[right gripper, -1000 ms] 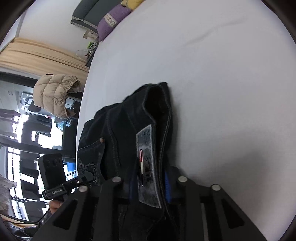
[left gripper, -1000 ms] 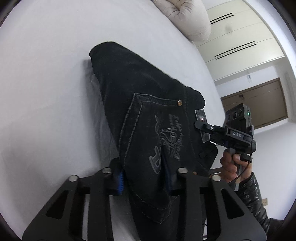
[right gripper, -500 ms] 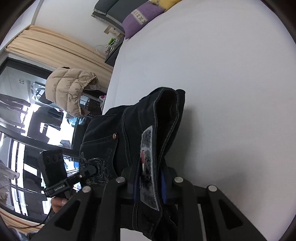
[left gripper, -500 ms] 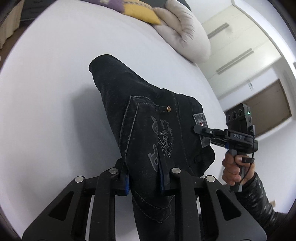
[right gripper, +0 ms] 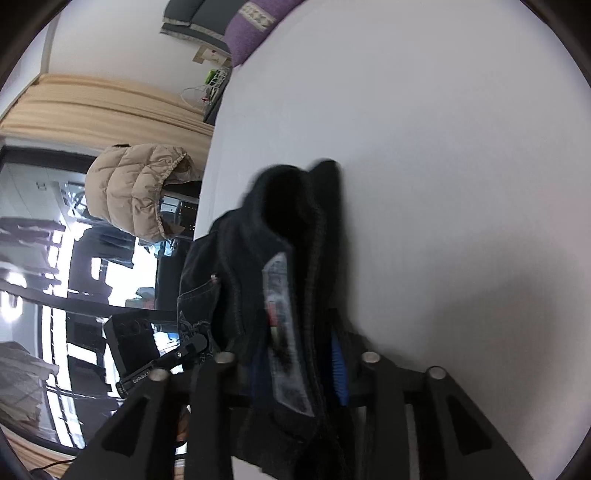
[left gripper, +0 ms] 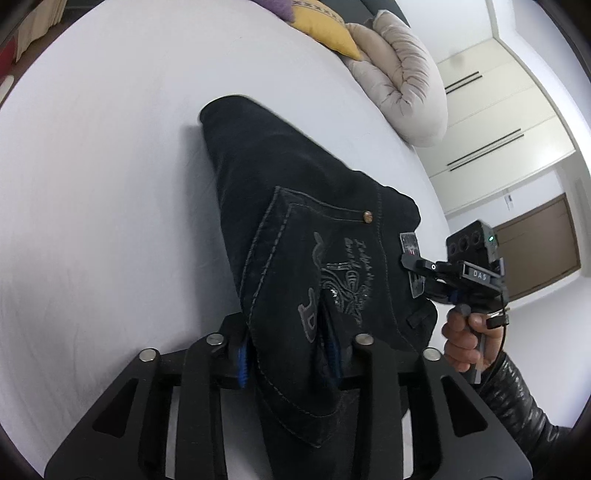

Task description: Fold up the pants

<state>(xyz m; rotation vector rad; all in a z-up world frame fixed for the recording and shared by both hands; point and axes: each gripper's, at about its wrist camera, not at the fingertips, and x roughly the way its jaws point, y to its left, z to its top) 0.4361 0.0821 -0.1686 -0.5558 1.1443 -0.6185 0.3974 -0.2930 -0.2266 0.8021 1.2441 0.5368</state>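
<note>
Black denim pants with an embroidered back pocket hang over a white bed, held up at the waistband. My left gripper is shut on the pocket side of the waistband. My right gripper is shut on the waistband at the grey label patch; it also shows in the left wrist view, clamped at the same patch. The pants droop toward the sheet, and the legs below are hidden.
A beige folded duvet and a yellow pillow lie at the bed's far end. A purple pillow lies at the bed's head. A tan puffer jacket hangs beside the bed edge. Wardrobe doors stand beyond.
Both grippers have lifted the waistband higher off the bed, and the views have tilted up so more of the room and pillows shows. Both grips are unchanged.
</note>
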